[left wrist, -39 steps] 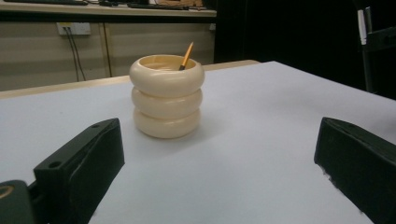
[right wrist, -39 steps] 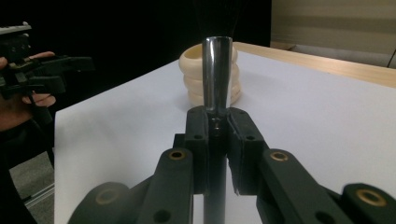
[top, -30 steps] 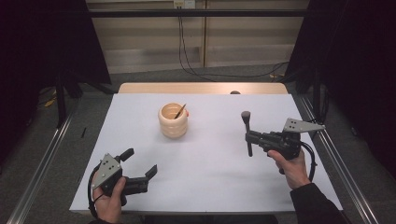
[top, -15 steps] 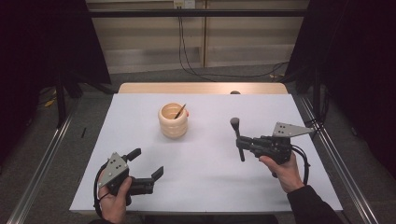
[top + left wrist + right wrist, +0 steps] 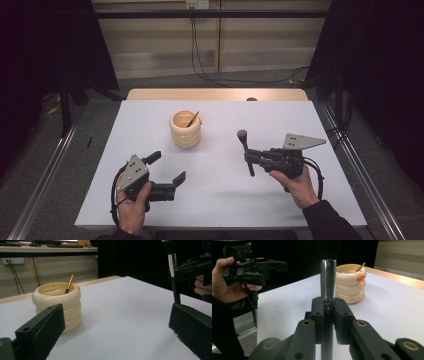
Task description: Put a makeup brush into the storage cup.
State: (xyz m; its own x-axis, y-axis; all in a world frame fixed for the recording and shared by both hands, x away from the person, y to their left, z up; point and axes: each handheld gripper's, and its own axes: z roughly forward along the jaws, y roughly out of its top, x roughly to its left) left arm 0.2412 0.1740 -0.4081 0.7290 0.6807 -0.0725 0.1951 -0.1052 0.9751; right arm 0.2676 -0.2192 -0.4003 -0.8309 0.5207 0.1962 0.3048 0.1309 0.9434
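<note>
A cream ringed holder stands on the white table, left of centre toward the back, with a thin orange-tipped stick leaning in it. My right gripper is shut on a black-handled brush, held roughly upright, dark head up, to the right of the holder. In the right gripper view the jaws clamp the handle below the silver ferrule, with the holder beyond. My left gripper is open near the front left. In the left gripper view its jaws frame the holder.
The white sheet covers the table, with a wooden strip along the far edge and a small dark object on it. Metal rails run down both sides of the table. Cables hang on the back wall.
My right gripper has carried the brush left toward the table's middle and a little nearer. The left gripper has shifted slightly right, still open.
</note>
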